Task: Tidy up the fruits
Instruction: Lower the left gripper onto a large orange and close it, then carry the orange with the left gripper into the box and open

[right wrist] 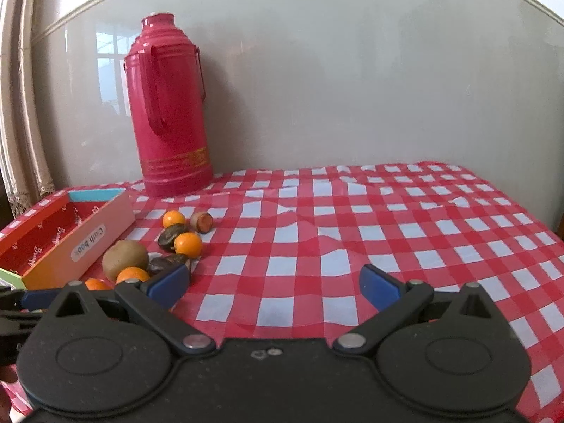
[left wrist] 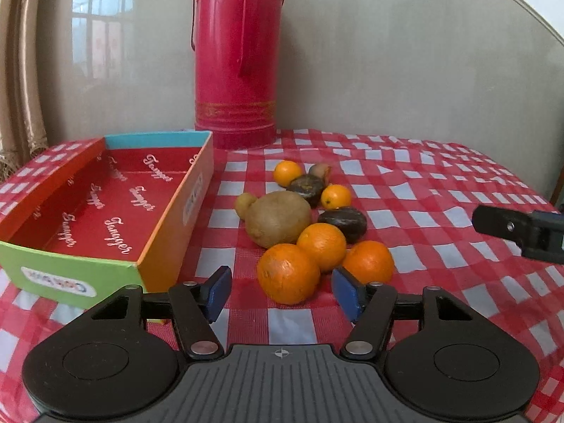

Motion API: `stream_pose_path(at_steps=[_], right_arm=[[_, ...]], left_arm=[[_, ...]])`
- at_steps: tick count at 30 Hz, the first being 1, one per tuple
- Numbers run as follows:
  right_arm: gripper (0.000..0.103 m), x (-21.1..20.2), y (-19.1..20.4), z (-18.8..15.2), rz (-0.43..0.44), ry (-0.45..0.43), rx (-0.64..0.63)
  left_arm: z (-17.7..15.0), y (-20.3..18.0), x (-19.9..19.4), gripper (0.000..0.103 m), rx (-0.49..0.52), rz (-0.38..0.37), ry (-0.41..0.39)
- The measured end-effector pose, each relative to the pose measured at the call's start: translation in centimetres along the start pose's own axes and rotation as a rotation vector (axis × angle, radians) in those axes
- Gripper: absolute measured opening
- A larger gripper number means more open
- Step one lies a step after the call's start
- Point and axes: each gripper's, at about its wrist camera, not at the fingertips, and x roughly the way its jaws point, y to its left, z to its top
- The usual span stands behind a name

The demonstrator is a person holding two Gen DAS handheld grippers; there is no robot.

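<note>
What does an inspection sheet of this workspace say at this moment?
Surface: red-checked tablecloth, wrinkled.
Job's things: three oranges, nearest orange; kiwi; two small oranges; two dark fruits; all loose beside the box, which holds no fruit.
Clutter: red thermos at the wall.
Grippers: left gripper open, pads either side of nearest orange, not touching; right gripper open over bare cloth.
Cables: nothing seen.
Surroundings: glossy wall, curtain at left.
</note>
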Motion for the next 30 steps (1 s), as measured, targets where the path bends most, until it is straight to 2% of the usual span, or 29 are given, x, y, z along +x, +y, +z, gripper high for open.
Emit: stream_pose_path(at_steps=[2, 3, 4, 9, 12, 19, 23, 30], right_arm=[[0.098, 0.6, -0.1, 0.0, -0.008, 0.014, 0.009], [0.098, 0.9, -0.2, 0.2, -0.018, 0.022, 0.019], [0.098, 1.2, -0.3, 0.3, -0.026, 0.026, 0.029], [0.098, 2.2, -0.4, 0.4, -0.022, 0.018, 0.070], [0.098, 2.9, 0.0, -0.2, -0.026, 0.058, 0.040], [0.098, 2.5, 1.3, -0.2, -0.014, 0.043, 0.002], [0.098, 2.6, 2.4, -0.1, -0.002, 0.041, -0.018], [0.098, 2.7, 4.3, 0.1, 0.038, 0.017, -0.056]], left_arm=[[0.1, 0.0, 0.7, 0.063, 0.003, -0.005, 0.010], [0.2, 0.0, 0.8, 0.048, 0.006, -0.007, 0.015], [0.3, -0.1, 1.0, 0.041, 0.008, -0.018, 0.024], [0.2, -0.2, 0.4, 0.041, 0.024, -0.012, 0.005], [0.2, 0.1, -1.2, 0.041, 0.046, 0.002, -0.047], [1.1, 2.7, -3.3, 0.041, -0.001, 0.029, -0.146], [1.7, 4.7, -4.2, 0.041, -0.032, 0.076, -0.205], [2.2, 9.2, -3.7, 0.041, -0.092, 0.169, -0.216]])
